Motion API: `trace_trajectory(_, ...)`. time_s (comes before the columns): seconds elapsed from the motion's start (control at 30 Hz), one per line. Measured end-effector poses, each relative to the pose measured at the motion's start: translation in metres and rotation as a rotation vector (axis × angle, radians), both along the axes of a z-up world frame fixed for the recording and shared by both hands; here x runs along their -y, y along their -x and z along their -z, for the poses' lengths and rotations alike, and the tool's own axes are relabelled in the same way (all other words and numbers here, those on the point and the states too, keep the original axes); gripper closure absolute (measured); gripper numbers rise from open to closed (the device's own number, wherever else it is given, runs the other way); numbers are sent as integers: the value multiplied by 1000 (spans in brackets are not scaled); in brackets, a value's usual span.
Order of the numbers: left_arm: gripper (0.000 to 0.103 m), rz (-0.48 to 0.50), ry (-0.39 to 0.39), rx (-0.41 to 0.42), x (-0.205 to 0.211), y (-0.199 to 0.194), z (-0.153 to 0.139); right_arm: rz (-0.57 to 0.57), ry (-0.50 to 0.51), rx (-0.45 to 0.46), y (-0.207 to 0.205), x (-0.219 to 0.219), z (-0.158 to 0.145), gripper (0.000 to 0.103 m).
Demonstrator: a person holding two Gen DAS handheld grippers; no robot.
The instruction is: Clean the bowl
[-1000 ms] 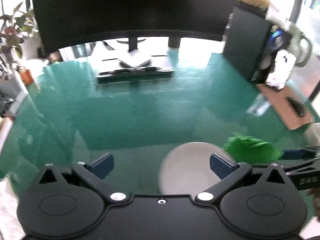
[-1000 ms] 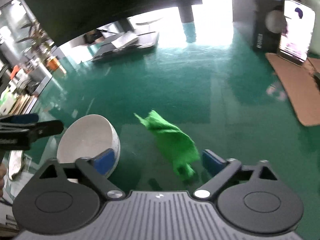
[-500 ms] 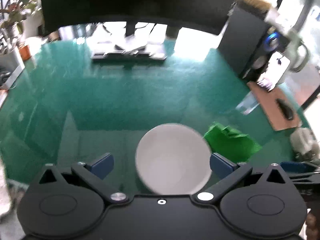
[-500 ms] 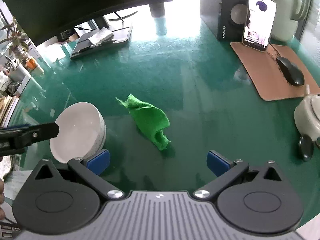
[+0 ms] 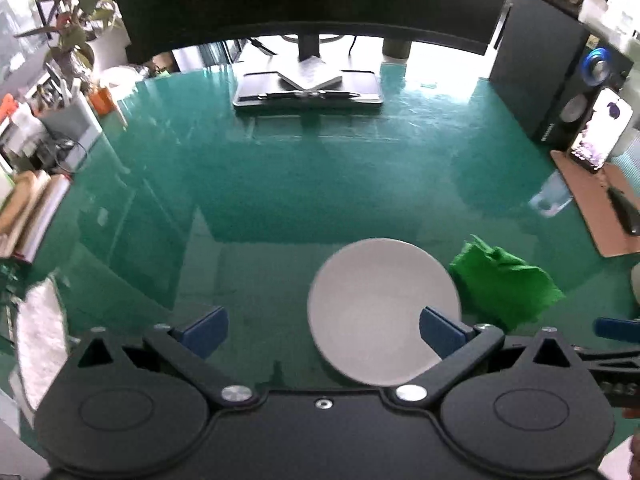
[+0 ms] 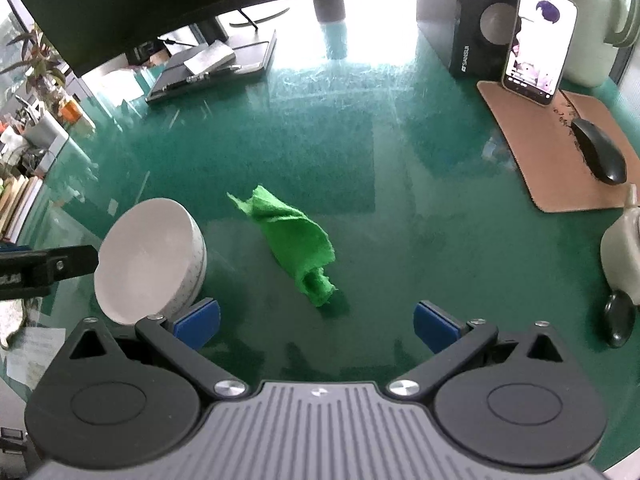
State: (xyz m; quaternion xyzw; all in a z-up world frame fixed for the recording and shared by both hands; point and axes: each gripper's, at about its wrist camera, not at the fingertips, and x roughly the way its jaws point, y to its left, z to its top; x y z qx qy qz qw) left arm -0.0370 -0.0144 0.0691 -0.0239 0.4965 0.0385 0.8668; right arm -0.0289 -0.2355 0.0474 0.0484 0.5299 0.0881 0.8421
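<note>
A white bowl [image 5: 382, 308] stands on the green glass desk, empty inside; it also shows at the lower left of the right wrist view as the bowl [image 6: 150, 260]. A crumpled green cloth [image 5: 506, 282] lies just right of it, seen in the right wrist view as the cloth [image 6: 294, 244]. My left gripper [image 5: 322, 330] is open above the bowl's near side, its right fingertip over the bowl's rim. My right gripper [image 6: 316, 322] is open, hovering just short of the cloth's near end, holding nothing.
A monitor and its stand [image 5: 308, 88] fill the back. A speaker [image 6: 480, 20], a phone [image 6: 538, 40], a mouse [image 6: 598, 150] on a brown mat [image 6: 552, 148] and a pale teapot [image 6: 622, 256] sit right. Books [image 5: 28, 216] and plants [image 5: 68, 48] crowd the left edge.
Both grippers have drawn back and risen, so more of the desk shows. The bowl now sits under the left gripper's right finger; bowl and cloth have not moved on the desk.
</note>
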Motion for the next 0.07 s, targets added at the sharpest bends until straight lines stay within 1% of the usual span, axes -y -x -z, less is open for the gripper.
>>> trace_trajectory(0.07, 0, 3, -3, 16, 2, 3, -2, 4, 2, -8, -1, 1, 1, 1)
